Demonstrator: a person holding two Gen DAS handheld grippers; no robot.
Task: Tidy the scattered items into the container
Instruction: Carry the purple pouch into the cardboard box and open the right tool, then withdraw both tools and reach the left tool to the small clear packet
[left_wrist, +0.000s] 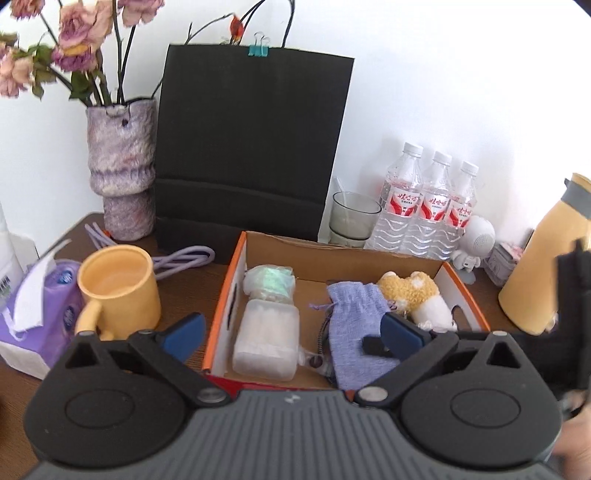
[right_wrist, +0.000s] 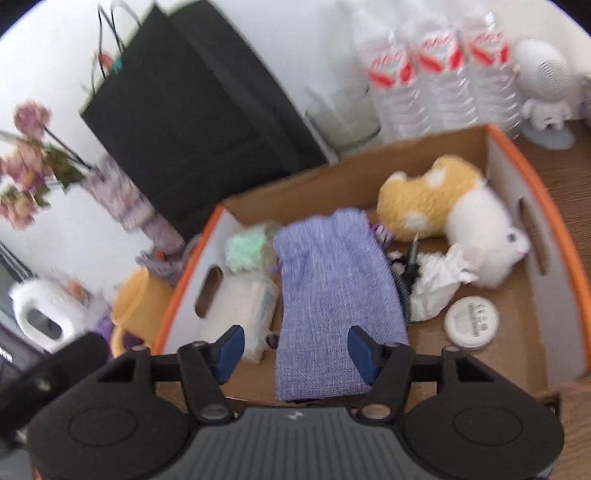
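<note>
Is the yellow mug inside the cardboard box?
No, the mug stands on the table to the left of the box, outside its wall.

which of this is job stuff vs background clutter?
Job: cardboard box; in it the purple pouch, plush toy, clear case, round tin.
Background: black bag, vase, water bottles, yellow mug, tissue pack.

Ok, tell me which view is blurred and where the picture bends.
Left wrist view: mostly sharp, the bottle labels readable; the black bag bows toward the edges. Right wrist view: smeared all over, bottles and flowers streaked, only the purple pouch fairly crisp; box rim curves strongly.
</note>
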